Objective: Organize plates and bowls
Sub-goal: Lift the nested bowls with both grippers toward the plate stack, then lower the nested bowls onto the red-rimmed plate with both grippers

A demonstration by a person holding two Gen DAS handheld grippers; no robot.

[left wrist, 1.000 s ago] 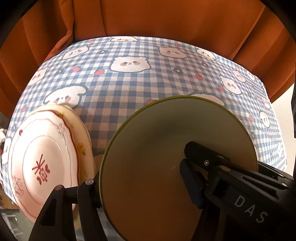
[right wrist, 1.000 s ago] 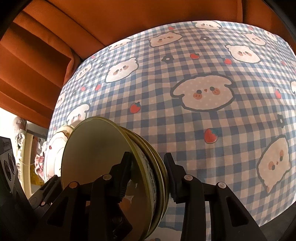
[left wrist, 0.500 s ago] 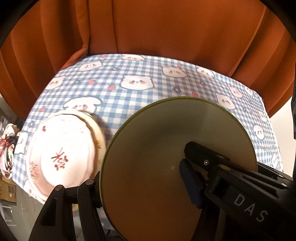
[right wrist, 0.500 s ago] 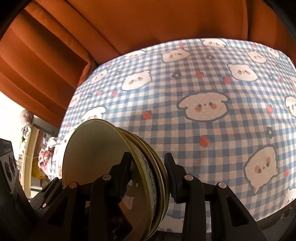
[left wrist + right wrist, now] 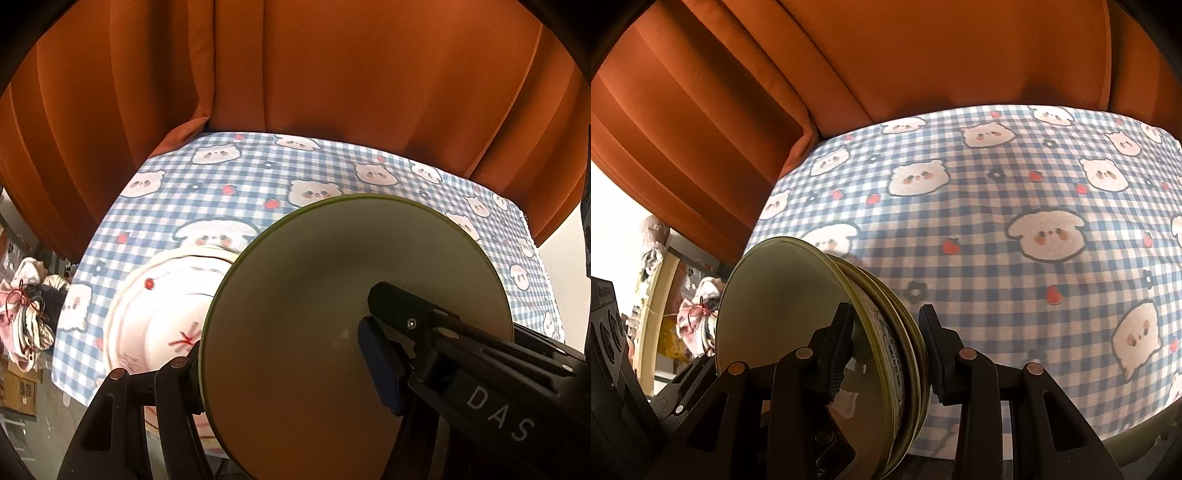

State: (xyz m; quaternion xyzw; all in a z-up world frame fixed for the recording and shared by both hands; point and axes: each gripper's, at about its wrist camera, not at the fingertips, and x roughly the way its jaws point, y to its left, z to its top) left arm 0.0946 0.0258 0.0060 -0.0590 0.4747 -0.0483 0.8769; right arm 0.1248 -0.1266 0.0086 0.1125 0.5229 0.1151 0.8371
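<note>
Nearest the right wrist camera, the right gripper point(image 5: 884, 341) is clamped on a stack of olive-rimmed bowls point(image 5: 783, 317), one black finger inside the top bowl and the other against the outside of the stack. The stack is tilted up on edge, its open side facing left, and held clear above the table.

In the left wrist view, the left gripper point(image 5: 280, 354) grips the same stack of olive-rimmed bowls point(image 5: 332, 295) across its width. Its left finger point(image 5: 177, 391) presses the outer rim, while the right finger, with a blue pad point(image 5: 380, 365), sits inside the pale bowl.

Just behind the stack, to its left in that view, a white plate point(image 5: 159, 314) with red flower decoration and a thin scalloped line lies on the table, near its left edge. The bowls partly cover it.

Beyond lies the tablecloth point(image 5: 997, 206), blue and white gingham printed with white bear faces, small red strawberries and dark flowers.

Farthest back, an orange-brown curtain point(image 5: 332, 92) hangs in folds behind the table. At far left, past the table edge, is a blurred heap of pink and white cloth point(image 5: 26, 314).
</note>
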